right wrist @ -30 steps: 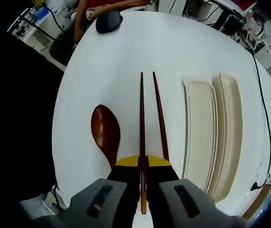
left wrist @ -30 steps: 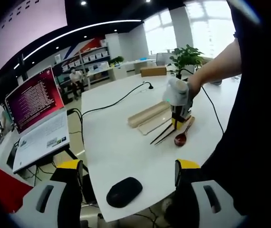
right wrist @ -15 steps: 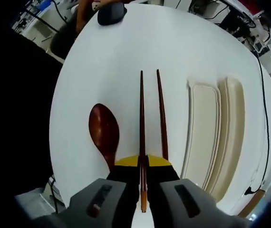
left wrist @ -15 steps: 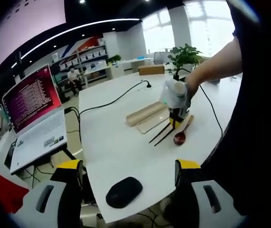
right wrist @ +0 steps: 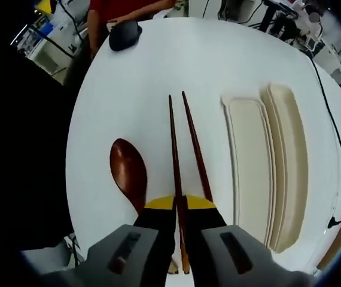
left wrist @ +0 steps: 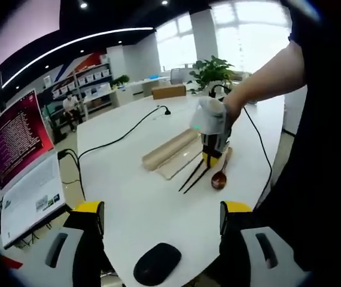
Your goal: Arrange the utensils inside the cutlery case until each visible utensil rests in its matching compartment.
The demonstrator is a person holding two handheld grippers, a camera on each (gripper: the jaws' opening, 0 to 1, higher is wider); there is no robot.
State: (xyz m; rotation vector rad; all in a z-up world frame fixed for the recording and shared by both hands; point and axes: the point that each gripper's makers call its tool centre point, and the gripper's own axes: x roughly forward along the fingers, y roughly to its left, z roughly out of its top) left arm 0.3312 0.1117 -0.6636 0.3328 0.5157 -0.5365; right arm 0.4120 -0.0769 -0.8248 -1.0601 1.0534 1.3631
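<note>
My right gripper (right wrist: pixel 179 203) is shut on a pair of dark red chopsticks (right wrist: pixel 174 149). One stick runs between the jaws; the other meets the right jaw's tip. They point away over the white table (right wrist: pixel 158 66). A dark red wooden spoon (right wrist: pixel 128 173) lies just left of them. To their right lie the two cream halves of the cutlery case (right wrist: pixel 248 155), both holding nothing. In the left gripper view a person's hand holds the right gripper (left wrist: pixel 211 128) over the chopsticks (left wrist: pixel 193 175), the spoon (left wrist: pixel 219 177) and the case (left wrist: pixel 169 152). My left gripper (left wrist: pixel 163 209) hangs open at the near table edge.
A black computer mouse (left wrist: pixel 157 263) lies between my left jaws, seen also as the mouse (right wrist: pixel 124 34) at the far edge. An open laptop (left wrist: pixel 18 161) stands left. A black cable (left wrist: pixel 122 134) crosses the table toward a potted plant (left wrist: pixel 209 69) and a cardboard box (left wrist: pixel 169 91).
The left gripper's camera has swung, so the laptop slid leftward in its view. In the right gripper view the chopstick tips have drawn closer together; the grip holds.
</note>
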